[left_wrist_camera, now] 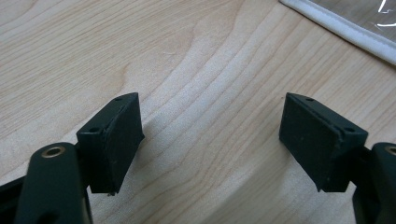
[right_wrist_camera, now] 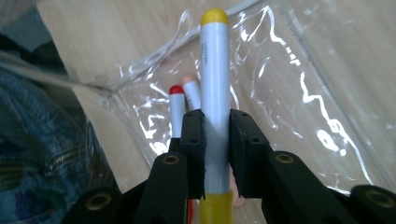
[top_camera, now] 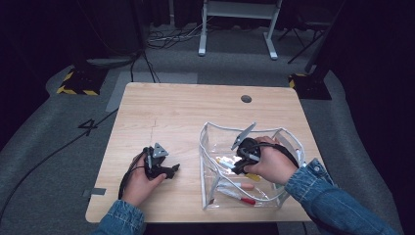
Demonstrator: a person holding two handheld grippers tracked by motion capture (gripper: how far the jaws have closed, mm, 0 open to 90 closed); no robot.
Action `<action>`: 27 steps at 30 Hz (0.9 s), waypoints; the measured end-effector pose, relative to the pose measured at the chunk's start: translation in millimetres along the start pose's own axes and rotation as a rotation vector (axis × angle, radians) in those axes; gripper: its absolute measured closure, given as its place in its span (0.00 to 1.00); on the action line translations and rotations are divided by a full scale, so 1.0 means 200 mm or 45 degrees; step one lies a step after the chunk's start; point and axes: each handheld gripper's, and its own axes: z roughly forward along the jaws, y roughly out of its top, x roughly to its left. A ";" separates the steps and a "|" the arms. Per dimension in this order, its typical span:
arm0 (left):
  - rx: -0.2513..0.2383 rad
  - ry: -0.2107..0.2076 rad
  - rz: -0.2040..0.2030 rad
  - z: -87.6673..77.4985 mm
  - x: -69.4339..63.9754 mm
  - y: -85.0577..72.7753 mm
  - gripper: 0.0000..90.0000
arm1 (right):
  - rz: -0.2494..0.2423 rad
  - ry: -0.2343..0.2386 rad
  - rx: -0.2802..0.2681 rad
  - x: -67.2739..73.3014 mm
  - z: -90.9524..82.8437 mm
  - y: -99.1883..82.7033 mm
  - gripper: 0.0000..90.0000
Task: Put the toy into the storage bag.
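Yellow-capped marker (right_wrist_camera: pixel 215 93), white in the barrel with yellow at both ends, sits clamped between the two black jaws of the right gripper (right_wrist_camera: pixel 215 140), which grasps it around the lower barrel. From the high view the right gripper (top_camera: pixel 243 155) is down inside the clear plastic pouch (top_camera: pixel 211 131), the person's right hand (top_camera: pixel 271 164) wrapped around it and the denim sleeve (top_camera: pixel 323 193) trailing off toward the near edge of the table.

Inside the clear plastic pouch, just beside the held marker, lie a red-capped marker (right_wrist_camera: pixel 176 109) and a peach-capped marker (right_wrist_camera: pixel 191 91), side by side on the pouch floor; in the high view they show near the pouch's front wall (top_camera: pixel 240 188). The pouch's glossy walls and its white piped rim (left_wrist_camera: pixel 345 32) stand around the gripper on all sides, so the hand works within that opening.

To the left of the clear plastic pouch, well apart from it, the left gripper (top_camera: pixel 164 169) rests low over the bare wooden table (top_camera: pixel 166 112) in the person's left hand (top_camera: pixel 142 183). Its jaws are spread wide with nothing between them, only wood grain.

Beyond the pouch, toward the far edge of the table, is a small round grommet hole (top_camera: pixel 246 98).
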 end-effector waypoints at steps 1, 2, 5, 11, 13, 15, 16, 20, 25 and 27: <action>0.000 0.000 0.000 0.00 0.00 0.00 0.24 | -0.010 0.013 0.021 0.00 0.02 0.00 0.85; 0.000 0.000 0.000 0.00 0.00 0.00 0.24 | -0.011 0.019 0.042 0.01 0.03 -0.01 0.85; 0.000 0.000 0.000 0.00 0.00 0.00 0.24 | -0.035 0.028 0.114 0.02 0.07 -0.01 0.85; 0.000 0.000 0.000 0.00 0.00 0.00 0.24 | -0.062 0.042 0.192 0.02 0.10 -0.03 0.85; 0.000 0.000 0.000 0.00 0.00 0.00 0.24 | -0.080 0.055 0.206 0.03 0.11 -0.03 0.85; 0.000 0.001 0.000 0.00 0.00 0.00 0.24 | -0.095 0.052 0.225 0.03 0.12 -0.04 0.84; 0.000 0.001 0.000 0.00 0.00 0.00 0.24 | -0.101 0.055 0.229 0.03 0.12 -0.04 0.82; 0.000 -0.001 0.002 0.00 0.00 0.00 0.24 | -0.093 0.068 0.179 0.05 0.11 -0.05 0.68; 0.000 -0.001 0.002 0.00 0.00 0.00 0.24 | -0.097 0.022 -0.001 0.07 -0.02 -0.03 0.65; 0.000 -0.001 0.001 0.00 0.00 0.00 0.24 | -0.104 0.008 -0.031 0.07 -0.04 -0.03 0.65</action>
